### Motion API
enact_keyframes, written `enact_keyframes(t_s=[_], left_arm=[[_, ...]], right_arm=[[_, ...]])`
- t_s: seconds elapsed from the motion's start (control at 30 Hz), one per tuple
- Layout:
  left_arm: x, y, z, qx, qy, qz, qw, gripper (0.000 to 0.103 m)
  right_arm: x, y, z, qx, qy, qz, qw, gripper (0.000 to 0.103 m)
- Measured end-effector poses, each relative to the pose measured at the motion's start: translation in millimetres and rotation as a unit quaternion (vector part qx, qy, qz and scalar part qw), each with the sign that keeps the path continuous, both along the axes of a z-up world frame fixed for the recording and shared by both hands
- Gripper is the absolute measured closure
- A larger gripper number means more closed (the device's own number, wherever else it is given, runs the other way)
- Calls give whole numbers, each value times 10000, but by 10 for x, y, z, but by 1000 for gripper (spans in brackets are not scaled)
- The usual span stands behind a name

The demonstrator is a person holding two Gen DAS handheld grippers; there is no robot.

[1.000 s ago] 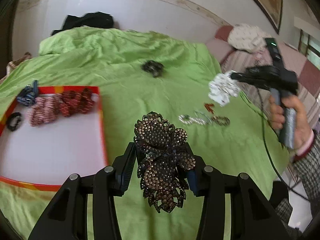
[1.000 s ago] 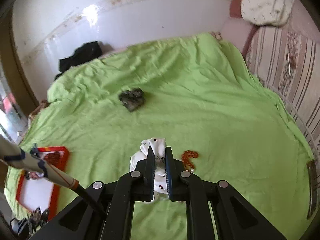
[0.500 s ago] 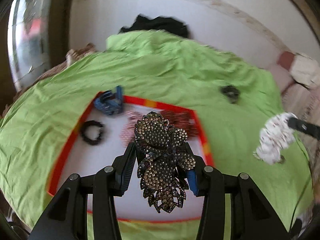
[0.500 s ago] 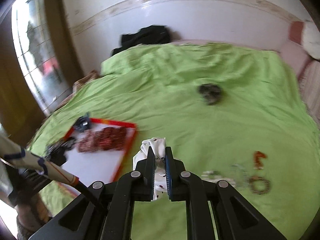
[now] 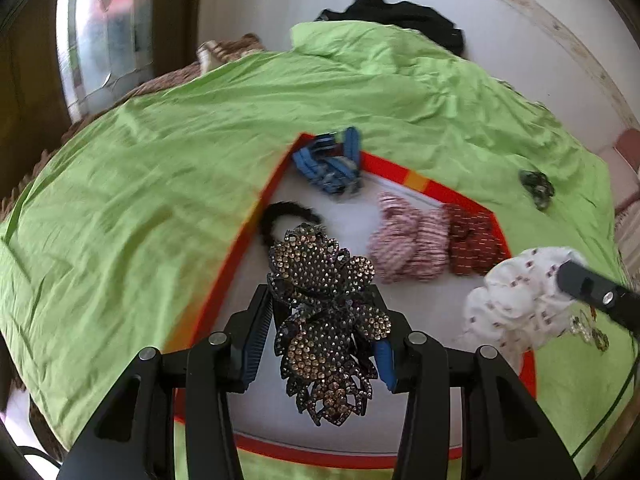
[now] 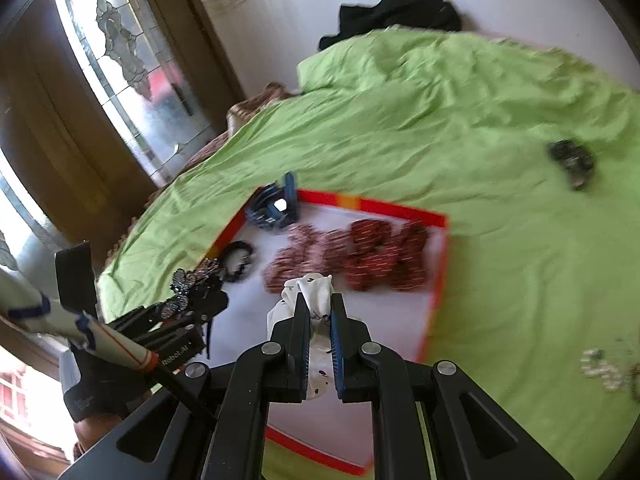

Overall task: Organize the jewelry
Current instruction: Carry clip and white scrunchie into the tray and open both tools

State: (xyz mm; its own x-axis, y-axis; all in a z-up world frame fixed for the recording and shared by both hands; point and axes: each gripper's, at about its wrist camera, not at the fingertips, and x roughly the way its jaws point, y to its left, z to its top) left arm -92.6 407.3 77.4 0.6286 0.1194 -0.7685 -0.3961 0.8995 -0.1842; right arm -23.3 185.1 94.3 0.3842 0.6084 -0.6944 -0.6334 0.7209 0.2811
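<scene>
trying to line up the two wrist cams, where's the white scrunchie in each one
Left wrist view: the white scrunchie hangs at the right edge, pinched by the right gripper, over the right side of the tray.
Right wrist view: it sits low in the centre, clamped in the right gripper, above the tray's white floor.
Shared landmark: the blue hair clip at the tray's far corner.
</scene>
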Motion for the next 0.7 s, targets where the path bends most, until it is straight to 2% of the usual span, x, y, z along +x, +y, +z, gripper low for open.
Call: enact_keyframes(t_s=[0.1,0.3,0.5,0.7], left_arm=[[-3,74,-41,-61,63,87,9999,58],[53,49,-80,218,223,227,9993,58],[63,81,-134,186,335,286,9989,58],[26,105,-129,23,221,329,9992,58]], right_arm=[[29,146,-173,-21,205,96,9997,93],[65,252,-433,-252,346,140,9990,93],[14,241,-559,-371,456,246,9980,93],[-158,312,-621,-351,538,511,9966,93]])
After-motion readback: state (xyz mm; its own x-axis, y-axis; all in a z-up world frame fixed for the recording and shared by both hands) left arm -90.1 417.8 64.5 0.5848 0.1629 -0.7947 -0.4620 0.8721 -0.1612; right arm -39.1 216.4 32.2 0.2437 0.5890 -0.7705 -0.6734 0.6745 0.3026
